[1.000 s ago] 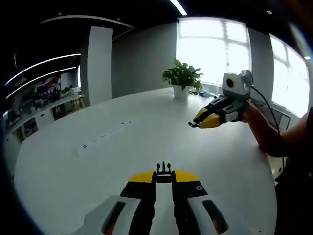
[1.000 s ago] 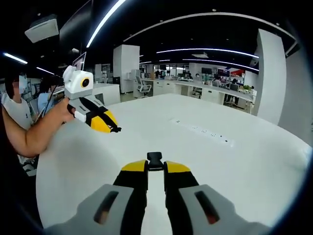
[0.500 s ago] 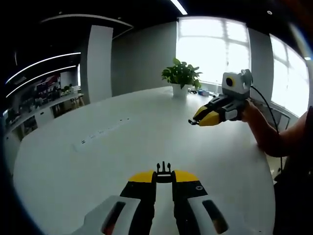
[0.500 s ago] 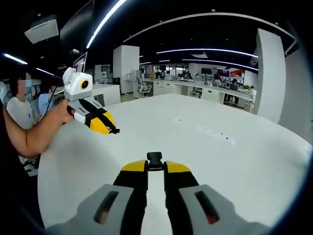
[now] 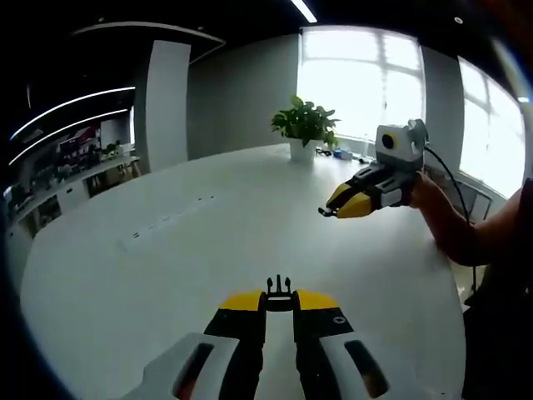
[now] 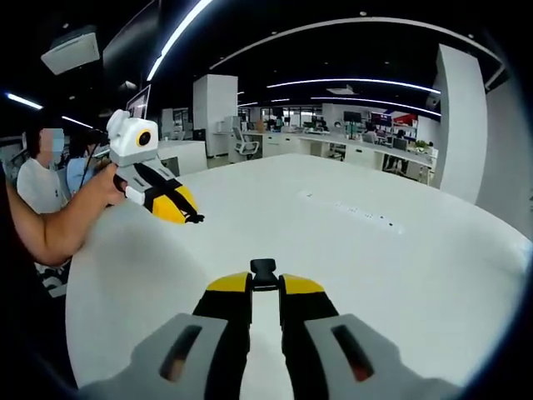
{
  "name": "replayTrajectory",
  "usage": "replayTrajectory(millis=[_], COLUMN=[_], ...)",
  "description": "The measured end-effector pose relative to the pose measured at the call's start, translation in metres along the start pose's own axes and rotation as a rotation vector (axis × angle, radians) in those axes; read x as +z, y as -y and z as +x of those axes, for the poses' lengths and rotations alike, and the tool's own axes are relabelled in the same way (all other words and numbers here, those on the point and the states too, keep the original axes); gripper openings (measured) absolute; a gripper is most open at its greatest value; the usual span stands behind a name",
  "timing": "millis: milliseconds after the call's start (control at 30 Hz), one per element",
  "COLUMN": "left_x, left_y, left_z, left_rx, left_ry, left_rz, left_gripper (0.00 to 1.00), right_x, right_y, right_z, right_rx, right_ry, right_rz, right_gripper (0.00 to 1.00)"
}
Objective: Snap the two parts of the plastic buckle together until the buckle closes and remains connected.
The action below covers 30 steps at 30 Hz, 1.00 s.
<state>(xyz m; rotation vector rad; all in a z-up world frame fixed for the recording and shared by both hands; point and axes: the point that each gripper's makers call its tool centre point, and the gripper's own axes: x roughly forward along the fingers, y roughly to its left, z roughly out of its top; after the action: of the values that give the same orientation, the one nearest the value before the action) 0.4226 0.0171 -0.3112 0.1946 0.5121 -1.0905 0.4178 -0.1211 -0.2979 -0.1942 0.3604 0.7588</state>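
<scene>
In the left gripper view my left gripper (image 5: 280,300) is shut on the pronged half of a black plastic buckle (image 5: 279,289), whose prongs stick out past the yellow tips. In the right gripper view my right gripper (image 6: 264,283) is shut on the black socket half of the buckle (image 6: 264,269). Both are held above the white table (image 5: 183,242), well apart from each other. The right gripper (image 5: 333,206) shows at the right of the left gripper view, and the left gripper (image 6: 193,218) shows at the left of the right gripper view, each held by a hand.
A potted plant (image 5: 305,129) stands at the far edge of the table near bright windows. A strip of sockets (image 6: 350,210) is set into the tabletop. A forearm (image 6: 58,229) reaches in from the left. Office desks and people sit beyond.
Both views have shifted slightly with the hands. The grippers stay shut on their buckle halves and remain apart.
</scene>
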Motion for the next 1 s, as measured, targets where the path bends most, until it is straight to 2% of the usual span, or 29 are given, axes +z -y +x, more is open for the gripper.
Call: replayTrajectory(millis=[700, 1000], left_x=[-0.019, -0.026], left_y=[0.003, 0.011], left_z=[-0.008, -0.009], left_rx=[0.005, -0.006], left_ry=[-0.013, -0.018], left_rz=[-0.008, -0.009], left_gripper=[0.10, 0.10], right_x=[-0.011, -0.017], right_y=[-0.006, -0.007], right_z=[-0.013, -0.017], right_rx=[-0.017, -0.019], right_ry=[-0.004, -0.003], right_rz=[0.010, 0.031], right_gripper=[0.11, 0.11])
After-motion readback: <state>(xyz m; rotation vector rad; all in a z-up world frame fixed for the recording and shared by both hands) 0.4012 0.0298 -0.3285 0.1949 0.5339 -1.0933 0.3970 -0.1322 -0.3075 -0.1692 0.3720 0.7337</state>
